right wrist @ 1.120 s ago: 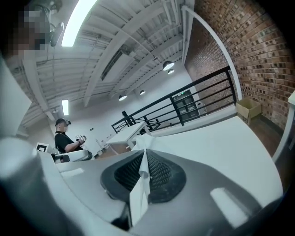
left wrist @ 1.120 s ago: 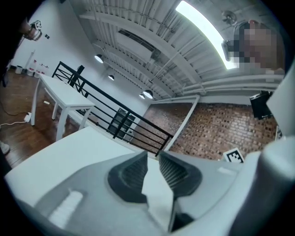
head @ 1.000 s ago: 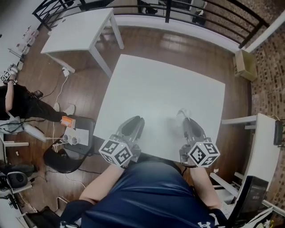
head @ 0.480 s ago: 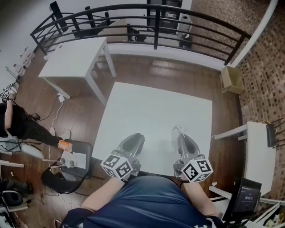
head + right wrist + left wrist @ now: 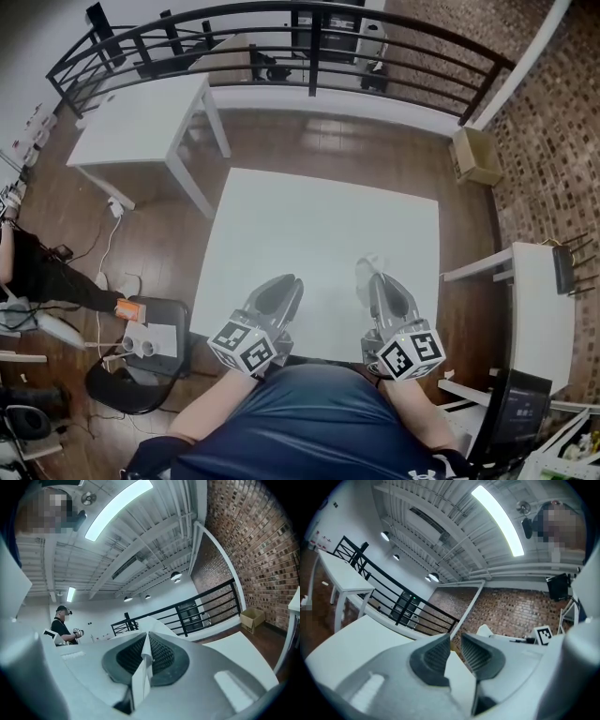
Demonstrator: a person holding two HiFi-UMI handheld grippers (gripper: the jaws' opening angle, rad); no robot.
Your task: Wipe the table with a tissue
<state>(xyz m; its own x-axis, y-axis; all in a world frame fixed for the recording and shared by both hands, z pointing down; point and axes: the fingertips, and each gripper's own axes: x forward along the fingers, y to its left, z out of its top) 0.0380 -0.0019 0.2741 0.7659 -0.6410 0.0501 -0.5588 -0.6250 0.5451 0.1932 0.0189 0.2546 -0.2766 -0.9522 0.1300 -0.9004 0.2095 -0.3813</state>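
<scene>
Since a moment ago the white table point(image 5: 319, 211) has slid lower and grown smaller in the head view, more of the black railing point(image 5: 309, 37) shows beyond its far edge, and both claws have stayed at the table's near edge. The left gripper point(image 5: 284, 281) hovers over the near edge, left of the middle. Its own view shows its jaws a little apart with nothing between them, only the table top point(image 5: 351, 644) behind the gap. The right gripper point(image 5: 373, 277) sits over the near edge, right of the middle. Its jaws are pressed together on a thin white tissue point(image 5: 140, 679), whose loose end point(image 5: 364, 269) sticks out past the tips above the table. The one container is an open cardboard box point(image 5: 476, 155) on the wooden floor beyond the table's far right corner; what it holds cannot be made out. The table top is bare from edge to edge. A wide strip of floor lies between the table's far edge and the railing. A second white table point(image 5: 141, 117) stands off the far left corner, a black chair point(image 5: 141, 352) near the near left corner, and a white desk point(image 5: 534, 309) near the right edge.
</scene>
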